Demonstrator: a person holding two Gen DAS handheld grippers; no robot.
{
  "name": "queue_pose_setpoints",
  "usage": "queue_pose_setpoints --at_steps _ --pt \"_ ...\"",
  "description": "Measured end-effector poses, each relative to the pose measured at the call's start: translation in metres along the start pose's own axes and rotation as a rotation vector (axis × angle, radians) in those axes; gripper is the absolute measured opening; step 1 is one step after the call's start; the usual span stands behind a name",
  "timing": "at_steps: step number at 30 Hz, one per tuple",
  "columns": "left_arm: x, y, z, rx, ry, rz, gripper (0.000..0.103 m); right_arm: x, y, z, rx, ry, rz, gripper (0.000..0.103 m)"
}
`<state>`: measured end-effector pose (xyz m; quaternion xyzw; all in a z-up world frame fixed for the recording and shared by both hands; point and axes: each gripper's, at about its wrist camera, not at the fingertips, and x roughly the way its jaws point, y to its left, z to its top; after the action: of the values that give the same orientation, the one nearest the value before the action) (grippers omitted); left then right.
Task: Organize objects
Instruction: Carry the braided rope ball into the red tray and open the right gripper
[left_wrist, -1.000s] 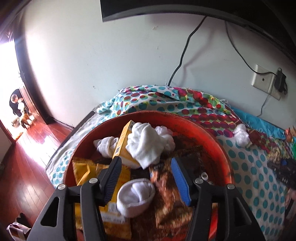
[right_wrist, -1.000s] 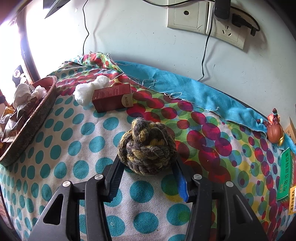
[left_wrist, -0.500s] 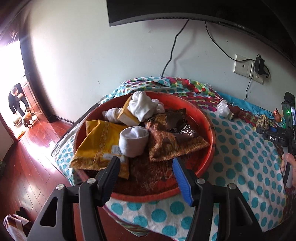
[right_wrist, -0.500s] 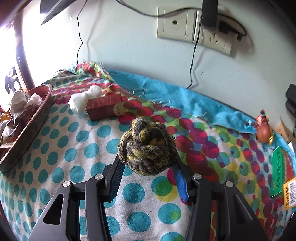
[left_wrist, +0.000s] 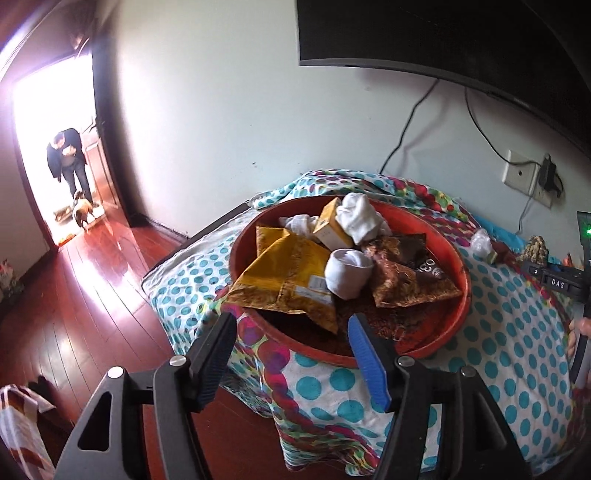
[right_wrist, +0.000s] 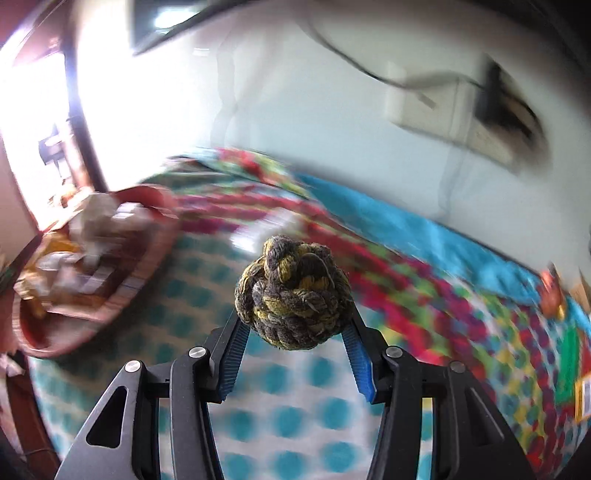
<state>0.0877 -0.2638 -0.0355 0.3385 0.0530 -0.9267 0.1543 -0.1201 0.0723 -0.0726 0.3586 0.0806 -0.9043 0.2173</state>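
A table draped in a polka-dot cloth (left_wrist: 517, 332) stands against a pale wall, a dark screen and a socket with cables above it, glossy wooden floor running off to a bright doorway where a person bends over a small dog. The red basin (left_wrist: 463, 295) sits on the cloth at the end nearest that doorway, already piled with a yellow packet (left_wrist: 291, 280), a brown packet (left_wrist: 402, 280), a small box (left_wrist: 332, 225) and rolled white socks (left_wrist: 347, 273). The right gripper (right_wrist: 293, 330) has its pads pressed on either side of a rope ball (right_wrist: 293, 291), lifted clear of the cloth, with the basin off to its left in a blurred view. To finish well, I'd carry the ball over the basin's rim, lower it close to the pile and only then release, since a round ball could roll off the heap. The left gripper (left_wrist: 291, 354), empty, hangs just short of the basin's near rim, its jaws having just been opening with nothing between them; best kept clear of the incoming ball
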Motion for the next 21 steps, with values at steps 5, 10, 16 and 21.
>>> queue_pose_setpoints --at_steps 5,10,16,21 --pt "0.004 0.014 -0.003 -0.054 0.022 -0.031 0.065 0.000 0.093 0.025 -0.149 -0.005 0.148 0.048" --pt "0.004 0.027 -0.011 -0.084 0.030 -0.037 0.065 0.021 0.160 0.034 -0.214 0.051 0.240 0.048" --pt "0.009 0.037 -0.023 -0.084 0.042 -0.038 0.065 0.060 0.181 0.037 -0.171 0.141 0.236 0.048" --pt "0.016 0.041 -0.028 -0.097 0.068 -0.062 0.065 0.079 0.184 0.033 -0.163 0.177 0.214 0.050"
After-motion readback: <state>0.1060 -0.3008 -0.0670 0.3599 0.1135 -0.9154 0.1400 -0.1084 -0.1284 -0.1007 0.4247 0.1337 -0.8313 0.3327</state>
